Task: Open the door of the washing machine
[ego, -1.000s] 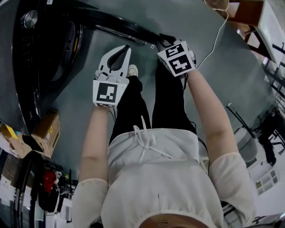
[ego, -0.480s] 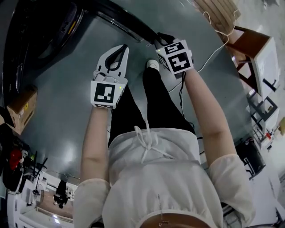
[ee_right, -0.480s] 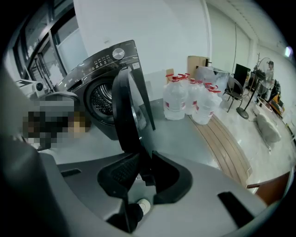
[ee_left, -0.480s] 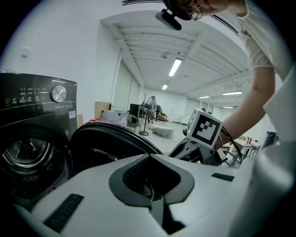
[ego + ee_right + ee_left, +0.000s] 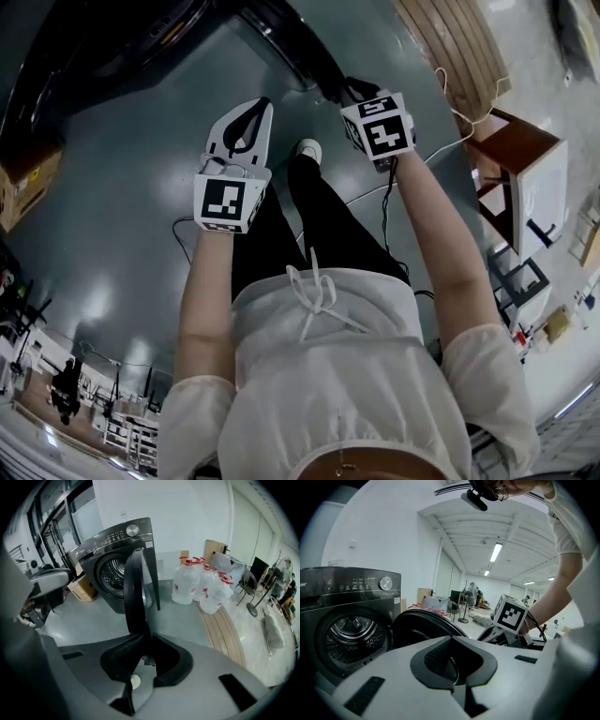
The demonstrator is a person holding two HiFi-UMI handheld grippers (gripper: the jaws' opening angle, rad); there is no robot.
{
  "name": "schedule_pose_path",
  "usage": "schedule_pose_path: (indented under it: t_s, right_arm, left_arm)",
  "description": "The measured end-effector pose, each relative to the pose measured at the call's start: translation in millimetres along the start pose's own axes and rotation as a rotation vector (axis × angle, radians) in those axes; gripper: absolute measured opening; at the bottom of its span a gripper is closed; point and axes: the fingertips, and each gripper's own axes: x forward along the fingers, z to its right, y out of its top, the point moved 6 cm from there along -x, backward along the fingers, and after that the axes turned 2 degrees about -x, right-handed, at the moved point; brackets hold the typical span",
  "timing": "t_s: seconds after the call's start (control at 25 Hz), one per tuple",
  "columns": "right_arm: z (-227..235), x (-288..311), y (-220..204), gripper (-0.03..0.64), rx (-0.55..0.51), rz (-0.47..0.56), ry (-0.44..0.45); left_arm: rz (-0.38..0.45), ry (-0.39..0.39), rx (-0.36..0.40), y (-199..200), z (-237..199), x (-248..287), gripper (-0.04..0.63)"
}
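Note:
The black washing machine (image 5: 347, 620) stands with its drum showing, also in the right gripper view (image 5: 115, 566). Its round door (image 5: 136, 588) is swung out; in the head view it is a dark edge (image 5: 291, 42) and from the left a dark disc (image 5: 422, 625). My right gripper (image 5: 142, 641), under its marker cube (image 5: 380, 127), has the door's rim between its jaws; they are closing and pinch it. My white left gripper (image 5: 262, 103) hangs to the door's left, shut and holding nothing, with its tips (image 5: 451, 641) together.
Several water jugs (image 5: 201, 588) stand right of the machine by a wooden pallet (image 5: 450, 47). A cardboard box (image 5: 28, 178) lies at the left. A cable (image 5: 450, 103) runs over the floor to a brown and white cabinet (image 5: 525, 187). My shoe (image 5: 307, 148) is below the door.
The right gripper has shifted a little to the right with the door rim in its jaws. The machine has slid off toward the head view's upper left. The left gripper has hardly moved.

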Motion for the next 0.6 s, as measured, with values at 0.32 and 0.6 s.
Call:
schedule_pose_path:
  t_s: [0.32, 0.6]
  right_arm:
    - [-14.4, -48.8, 48.9, 0.008, -0.087, 0.05, -0.015]
    - [-50.7, -86.2, 117.7, 0.008, -0.139, 0.216, 0.014]
  left_arm:
    - [0.038, 0.129, -0.025, 27.9, -12.3, -44.9, 0.021]
    - [0.103, 0.226, -0.008, 72.6, -29.5, -99.8, 0.021]
